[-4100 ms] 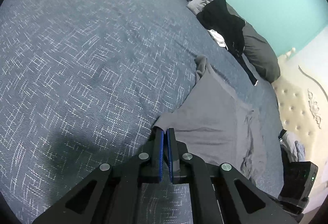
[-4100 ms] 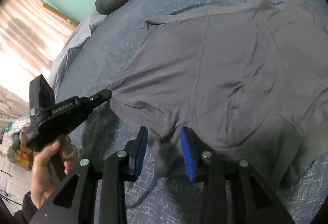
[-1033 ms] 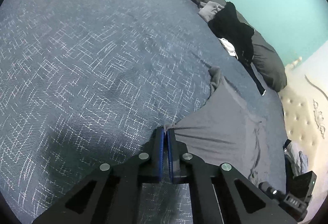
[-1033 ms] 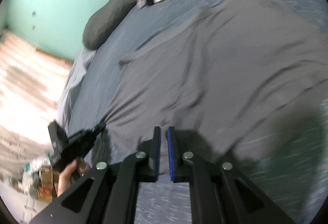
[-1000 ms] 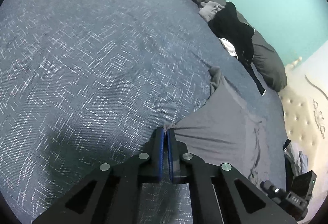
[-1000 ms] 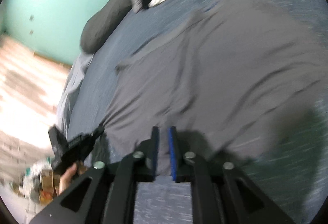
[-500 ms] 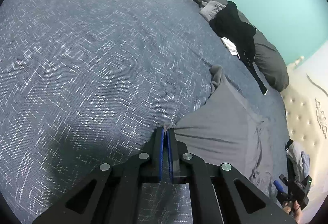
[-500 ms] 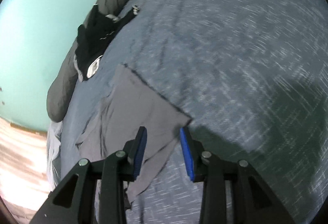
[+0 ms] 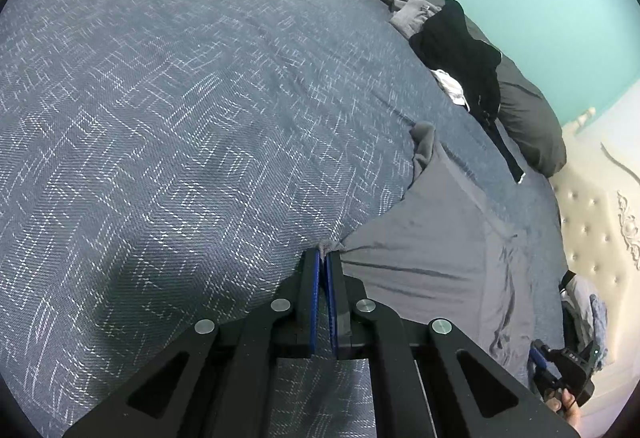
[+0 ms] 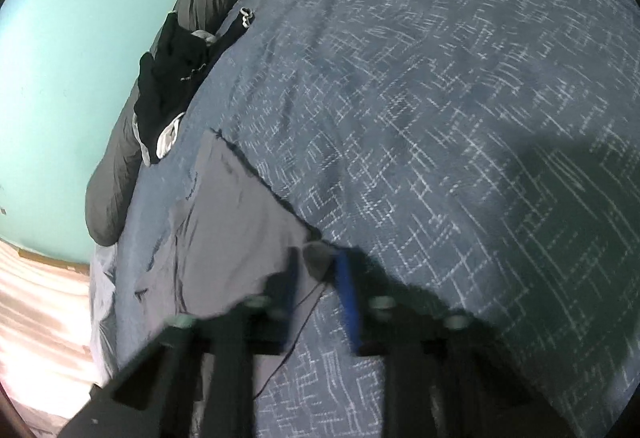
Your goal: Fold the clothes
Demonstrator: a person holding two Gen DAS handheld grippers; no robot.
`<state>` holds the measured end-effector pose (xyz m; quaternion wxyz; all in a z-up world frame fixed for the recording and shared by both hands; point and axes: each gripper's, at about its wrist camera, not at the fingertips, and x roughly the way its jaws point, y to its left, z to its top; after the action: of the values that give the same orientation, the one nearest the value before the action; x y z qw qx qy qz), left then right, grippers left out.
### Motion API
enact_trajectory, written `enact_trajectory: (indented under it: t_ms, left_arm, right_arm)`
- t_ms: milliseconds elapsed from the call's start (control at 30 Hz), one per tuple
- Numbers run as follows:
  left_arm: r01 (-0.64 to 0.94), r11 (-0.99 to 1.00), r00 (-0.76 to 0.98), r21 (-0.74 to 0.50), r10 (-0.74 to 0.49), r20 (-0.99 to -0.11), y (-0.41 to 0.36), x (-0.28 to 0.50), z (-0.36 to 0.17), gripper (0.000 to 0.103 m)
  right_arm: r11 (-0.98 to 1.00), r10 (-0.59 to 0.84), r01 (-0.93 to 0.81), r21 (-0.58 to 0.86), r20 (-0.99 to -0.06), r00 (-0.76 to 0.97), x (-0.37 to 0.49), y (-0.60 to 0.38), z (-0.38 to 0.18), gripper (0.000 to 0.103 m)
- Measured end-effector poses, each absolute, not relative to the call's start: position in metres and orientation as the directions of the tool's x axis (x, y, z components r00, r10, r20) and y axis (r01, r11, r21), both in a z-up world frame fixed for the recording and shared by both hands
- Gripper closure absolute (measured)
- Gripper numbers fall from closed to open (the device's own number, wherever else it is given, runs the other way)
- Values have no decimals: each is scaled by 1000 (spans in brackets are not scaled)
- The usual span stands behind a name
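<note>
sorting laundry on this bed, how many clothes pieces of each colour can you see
grey: 2, the spread grey garment held by the left gripper, and a small grey piece in the pile by the pillows
black: 1, black garment
white: 1, white piece under it
total: 4, though the pile may hide more

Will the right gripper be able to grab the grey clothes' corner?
Probably yes. That corner lies between the right gripper's closing jaws, on the blue bedcover, with nothing covering it.
</note>
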<state>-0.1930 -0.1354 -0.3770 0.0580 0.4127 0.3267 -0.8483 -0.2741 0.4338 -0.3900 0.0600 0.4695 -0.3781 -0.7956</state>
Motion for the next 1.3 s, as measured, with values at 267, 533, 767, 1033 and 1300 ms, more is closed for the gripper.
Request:
enact_trajectory:
  t_ms: [267,533,767,1033,1300]
  left_arm:
    - [369,-780,-653,-505,169,-738,-134,-192,-377,99]
    - [367,-782,-653,-504,170,-738,-133,-191,-376,99]
    - [366,-780,-653,-507,173,-737,-133,-191,-376,99]
    - [366,-770,-654,-523,187,-733,-135,-189,-377,99]
    - [367,-763,-657,-532,192,-729,-134,-189,-378,99]
  right_arm:
    - [-642,-455,-281,714,-649,-610,-268,454,-389,102]
    - [-610,-459,-302,733,-636,-620,-271,464,-394,102]
    - [-609,-462,-322,725,-654,-600,-273,460,-401,102]
    - [-586,-467,-333,739,-643,-607,-273,460,-407,102]
    - [-556,-475,-343,757,-628,-616,-271,462,-409,102]
